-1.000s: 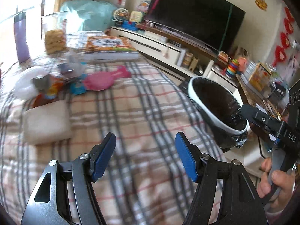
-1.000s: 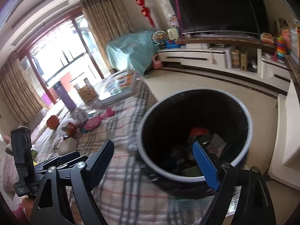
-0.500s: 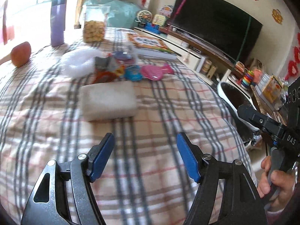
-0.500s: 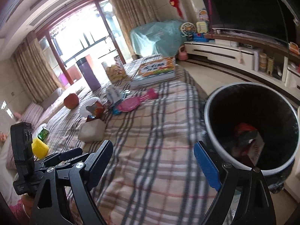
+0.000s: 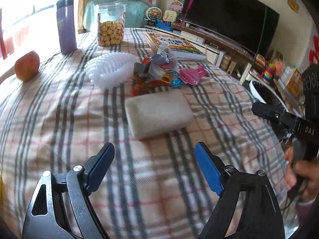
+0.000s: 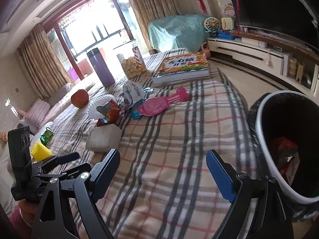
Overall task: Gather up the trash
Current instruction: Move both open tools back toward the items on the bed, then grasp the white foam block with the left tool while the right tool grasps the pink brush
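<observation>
1. The plaid tablecloth (image 5: 59, 119) of beige with grey and red stripes now fills most of both views. A second ago the round black waste bin with a white rim (image 6: 289, 139) sat in the middle of the right wrist view; now it is pushed to the right edge, with a red wrapper visible inside. Both tools have swung away from the bin and back toward the clutter — my reading is that one drop is finished and the next pick is starting.
2. The off-white rectangular foam block (image 5: 159, 113) lies at centre frame in the left wrist view, just above the left gripper (image 5: 155, 159). Its long axis runs roughly left to right across the frame, tilted slightly up on the right, so the two short ends face the frame's sides.
3. Above it sits the heap of crumpled foil and orange snack wrappers (image 5: 149, 73), beside a white bubbly plastic tray (image 5: 109, 69); this is likely the remaining trash.
4. The left gripper's blue pads have just been opening and stand wide, nothing between them.
5. The right gripper (image 6: 163, 167) is also spread wide and empty, at lower centre of its view — pointing over bare cloth.
</observation>
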